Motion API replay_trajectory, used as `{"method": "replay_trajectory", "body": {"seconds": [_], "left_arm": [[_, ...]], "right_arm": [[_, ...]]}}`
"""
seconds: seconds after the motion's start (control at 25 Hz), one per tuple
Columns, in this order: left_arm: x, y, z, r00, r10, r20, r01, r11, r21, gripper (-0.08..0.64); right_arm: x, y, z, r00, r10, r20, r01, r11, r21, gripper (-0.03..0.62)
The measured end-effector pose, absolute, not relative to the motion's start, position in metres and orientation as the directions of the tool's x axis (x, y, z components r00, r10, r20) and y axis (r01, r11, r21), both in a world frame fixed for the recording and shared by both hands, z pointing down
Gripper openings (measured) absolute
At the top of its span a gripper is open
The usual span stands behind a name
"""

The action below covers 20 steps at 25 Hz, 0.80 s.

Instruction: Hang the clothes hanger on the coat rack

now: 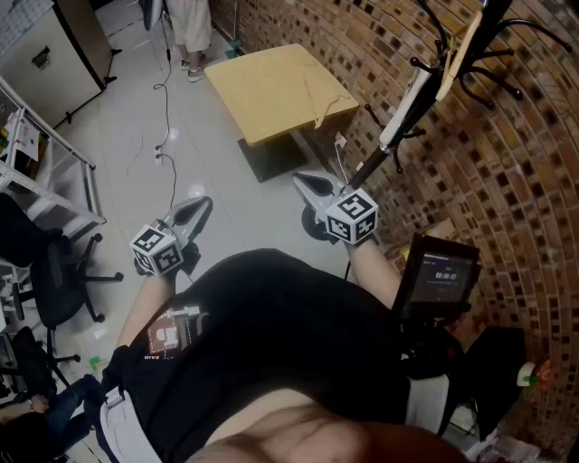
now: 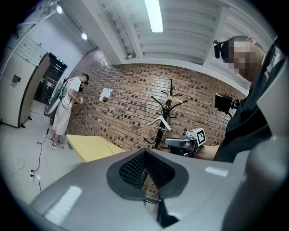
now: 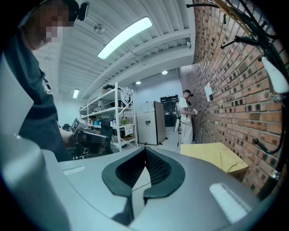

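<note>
Coat rack: the coat rack (image 1: pixel 371 163) is a black metal pole with curved hooks that stands against the brick wall (image 1: pixel 507 181).
On the rack: a white clothes hanger (image 1: pixel 412 101) hangs on a lower hook, and a wooden hanger (image 1: pixel 461 43) on a higher one.
Hanger shapes: the white one is a slim, smooth triangle. The wooden one is a pale flat bar.
Shelving: a white open shelving unit (image 3: pixel 108 115) holds bottles and boxes too small to tell apart.
Cabinet: a tall white cabinet (image 1: pixel 45 54) stands shut beside the shelving.
Left gripper: the left gripper (image 1: pixel 201 209) is grey plastic with dark ribbed pads. Its jaws are pressed together with nothing between them, and it is held level over the pale floor.
Right gripper: the right gripper (image 1: pixel 300 179) is built the same. Its jaws are closed and empty, and it tips slightly down.
Gap to the rack: the right gripper sits near the foot of the rack without touching it, and both hangers are well apart from both grippers.
Table: a yellow table (image 1: pixel 271 86) with a square top stands beside the wall between the grippers and the far end of the room. A thin cord lies across one corner of it.
Floor: a black cable (image 1: pixel 167 118) trails over the glossy tiles.
Chair: a dark office chair (image 1: pixel 54 280) stands to the wearer's left.
Screen: a small lit screen (image 1: pixel 441 271) sits at the wearer's right side.
Bystander: a person in light clothes (image 1: pixel 190 23) stands beyond the table by the wall.
</note>
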<state>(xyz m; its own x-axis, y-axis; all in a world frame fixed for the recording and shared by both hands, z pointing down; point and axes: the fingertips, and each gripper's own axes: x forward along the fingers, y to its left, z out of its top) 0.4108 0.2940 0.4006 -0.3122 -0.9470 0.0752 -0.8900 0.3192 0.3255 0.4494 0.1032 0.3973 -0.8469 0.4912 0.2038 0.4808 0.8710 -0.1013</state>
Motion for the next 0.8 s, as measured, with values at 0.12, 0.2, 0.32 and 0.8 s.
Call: {"method": "replay_trajectory", "body": {"seconds": [0.12, 0.2, 0.32, 0.8], "left_arm": [[0.414, 0.286, 0.403, -0.314, -0.946, 0.078, -0.888, 0.322, 0.329, -0.005], [0.415, 0.282, 0.405, -0.31, -0.947, 0.085, -0.886, 0.321, 0.334, -0.005], [0.41, 0.285, 0.408, -0.306, -0.948, 0.091, -0.886, 0.318, 0.337, -0.005], [0.293, 0.354, 0.41, -0.287, -0.957, 0.04, -0.895, 0.283, 0.345, -0.005]], "right_arm": [[0.451, 0.096, 0.395, -0.845, 0.496, 0.2, 0.488, 0.868, -0.09, 0.015], [0.45, 0.095, 0.395, -0.842, 0.5, 0.201, 0.493, 0.866, -0.087, 0.015], [0.441, 0.1, 0.396, -0.837, 0.508, 0.204, 0.501, 0.861, -0.089, 0.015], [0.326, 0.169, 0.395, -0.848, 0.478, 0.227, 0.477, 0.876, -0.062, 0.015]]}}
